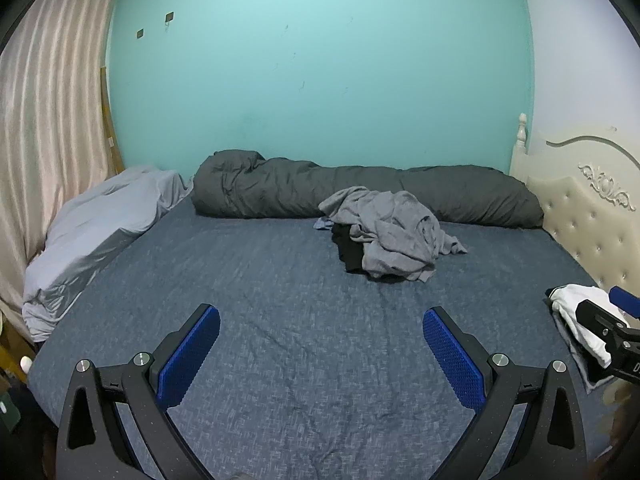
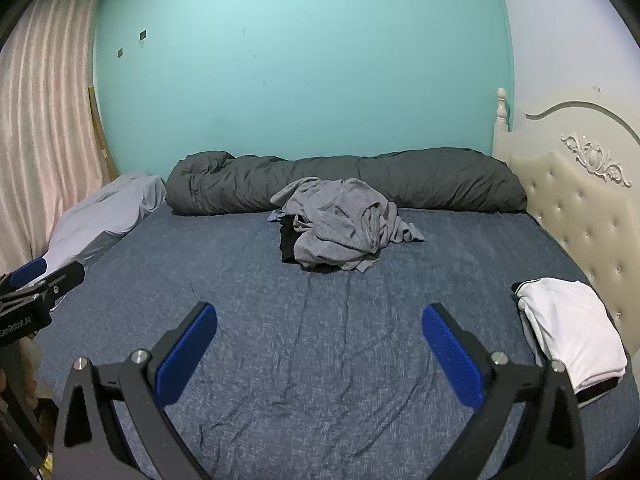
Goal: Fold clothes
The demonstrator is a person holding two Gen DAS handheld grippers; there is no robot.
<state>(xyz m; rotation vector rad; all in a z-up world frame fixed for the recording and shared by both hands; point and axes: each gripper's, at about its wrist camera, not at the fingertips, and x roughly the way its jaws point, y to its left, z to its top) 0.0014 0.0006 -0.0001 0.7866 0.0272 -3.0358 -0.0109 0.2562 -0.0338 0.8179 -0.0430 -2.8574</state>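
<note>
A crumpled grey garment lies in a heap on the blue bed sheet, with a black garment partly under it. The heap also shows in the right wrist view. A folded white garment with dark trim lies near the bed's right edge; in the left wrist view the right gripper partly covers it. My left gripper is open and empty, above the near sheet, well short of the heap. My right gripper is open and empty, likewise short of the heap.
A rolled dark grey duvet lies along the far side against the teal wall. A pale grey pillow sits at the left by the curtain. A cream tufted headboard bounds the right side.
</note>
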